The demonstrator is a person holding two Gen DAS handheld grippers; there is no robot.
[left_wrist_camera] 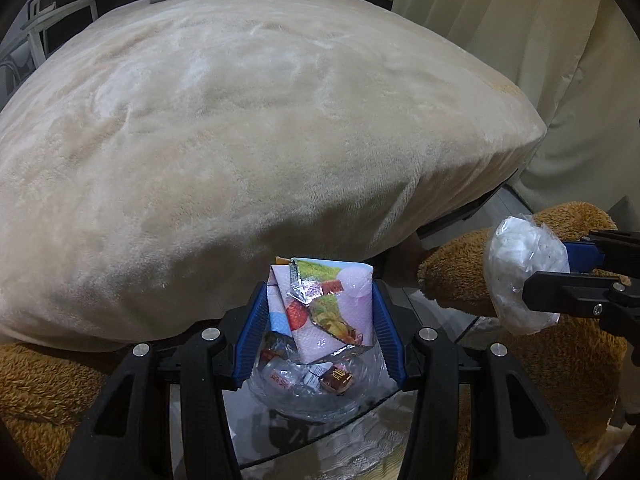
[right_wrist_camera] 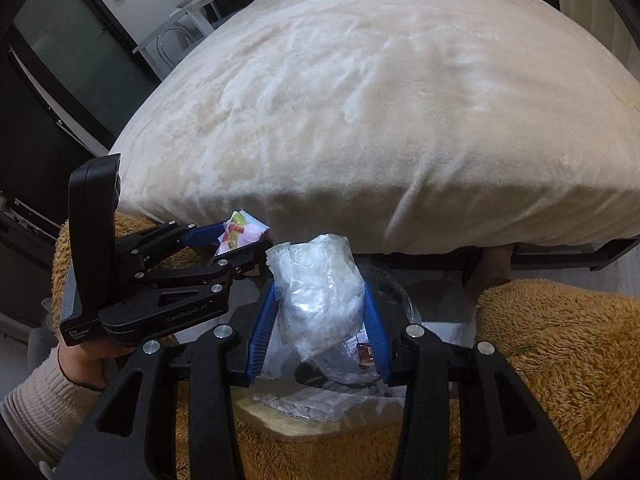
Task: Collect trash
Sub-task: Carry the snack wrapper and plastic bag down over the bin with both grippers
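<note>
My left gripper (left_wrist_camera: 320, 304) is shut on a colourful printed snack wrapper (left_wrist_camera: 320, 304) with torn foil edges, held over a clear glass bowl (left_wrist_camera: 312, 396) that holds small wrappers. My right gripper (right_wrist_camera: 320, 304) is shut on a crumpled clear plastic bag (right_wrist_camera: 320, 292) with white stuff inside, also above the bowl (right_wrist_camera: 352, 364). The right gripper with its bag (left_wrist_camera: 524, 272) shows at the right of the left wrist view. The left gripper with its wrapper (right_wrist_camera: 240, 236) shows at the left of the right wrist view.
A bed with a cream plush blanket (left_wrist_camera: 260, 128) fills the space ahead. Brown fuzzy fabric (right_wrist_camera: 560, 360) lies on both sides of a glass-topped table (left_wrist_camera: 320, 440). A pale curtain (left_wrist_camera: 540, 60) hangs at the right. A white desk (right_wrist_camera: 208, 4) stands far left.
</note>
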